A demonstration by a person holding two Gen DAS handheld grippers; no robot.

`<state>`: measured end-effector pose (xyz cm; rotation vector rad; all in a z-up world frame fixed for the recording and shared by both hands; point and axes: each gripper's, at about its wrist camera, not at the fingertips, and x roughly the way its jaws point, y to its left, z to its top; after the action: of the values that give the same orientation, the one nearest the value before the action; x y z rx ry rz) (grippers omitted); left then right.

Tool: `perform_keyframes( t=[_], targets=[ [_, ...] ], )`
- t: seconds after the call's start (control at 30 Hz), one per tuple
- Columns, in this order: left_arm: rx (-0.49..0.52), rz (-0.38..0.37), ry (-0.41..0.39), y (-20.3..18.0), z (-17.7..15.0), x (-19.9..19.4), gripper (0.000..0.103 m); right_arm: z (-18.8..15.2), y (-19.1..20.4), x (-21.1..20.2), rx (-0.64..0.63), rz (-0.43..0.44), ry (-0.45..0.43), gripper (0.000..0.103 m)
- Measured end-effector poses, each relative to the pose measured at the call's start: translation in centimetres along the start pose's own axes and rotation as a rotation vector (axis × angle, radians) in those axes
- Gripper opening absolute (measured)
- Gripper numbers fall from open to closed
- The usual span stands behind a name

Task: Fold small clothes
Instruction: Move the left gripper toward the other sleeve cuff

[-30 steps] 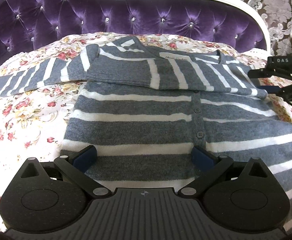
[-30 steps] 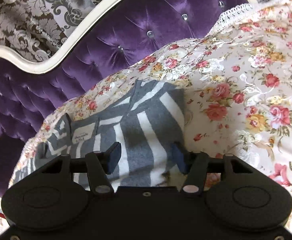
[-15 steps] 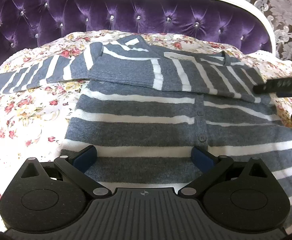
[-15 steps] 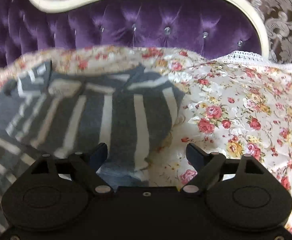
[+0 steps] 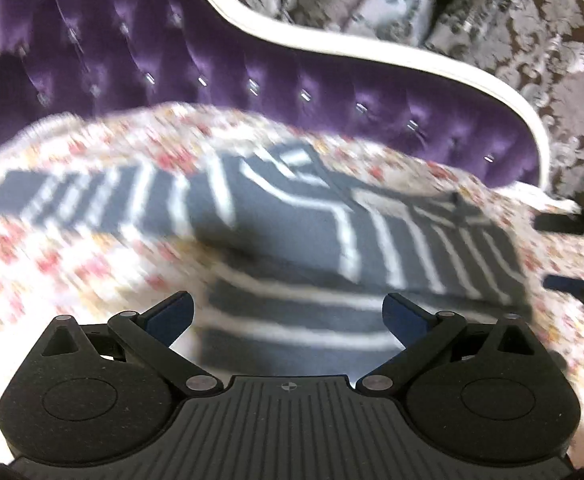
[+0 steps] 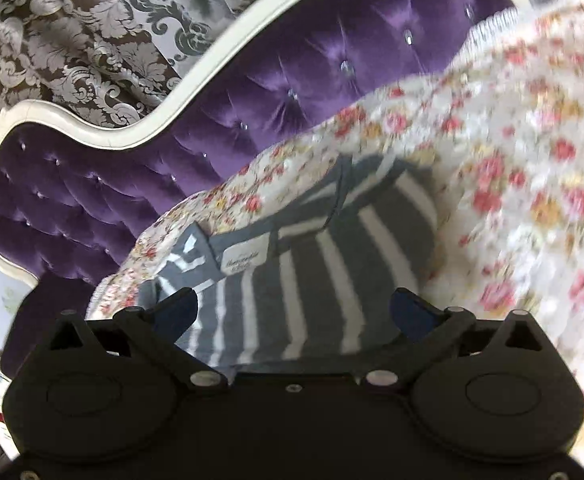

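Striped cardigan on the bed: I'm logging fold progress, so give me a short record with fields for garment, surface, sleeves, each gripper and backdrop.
garment: grey-and-white striped cardigan, lying flat
surface: floral bedspread
sleeves: one sleeve folded across the chest; other sleeve stretched out sideways
left gripper: open, nothing held, above the cardigan
right gripper: jaws opening, no cloth gripped, above the folded sleeve
backdrop: purple tufted headboard with white frame
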<state>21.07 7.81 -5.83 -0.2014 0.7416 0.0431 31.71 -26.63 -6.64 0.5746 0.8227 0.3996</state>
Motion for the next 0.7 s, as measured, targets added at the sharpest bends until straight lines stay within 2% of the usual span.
perform_keyframes(
  t=[0.13,0.3,0.37,0.47,0.6,0.7],
  targets=[
    [-0.007,0.069,-0.049,3.0,1.8,-0.4,0.102,-0.8,1.9,-1.1,-0.075,0.022,-0.092,0.103],
    [-0.071,0.124,-0.064,7.5,3.3,0.3,0.102,-2.4,5.1,-3.9,-0.276,0.004,-0.302,0.103],
    [-0.092,0.139,-0.063,8.9,3.6,0.7,0.102,-3.3,5.6,-4.2,-0.319,0.003,-0.357,0.103],
    [-0.11,0.169,-0.062,11.3,3.9,1.1,0.102,-4.5,5.4,-4.0,-0.34,-0.002,-0.386,0.103],
    [-0.131,0.211,-0.069,14.2,4.2,1.7,0.102,-4.9,6.6,-3.4,-0.428,-0.021,-0.343,0.103],
    [-0.178,0.224,-0.062,16.5,4.4,2.3,0.102,-5.4,6.8,-3.2,-0.428,0.016,-0.315,0.103]
  ],
)
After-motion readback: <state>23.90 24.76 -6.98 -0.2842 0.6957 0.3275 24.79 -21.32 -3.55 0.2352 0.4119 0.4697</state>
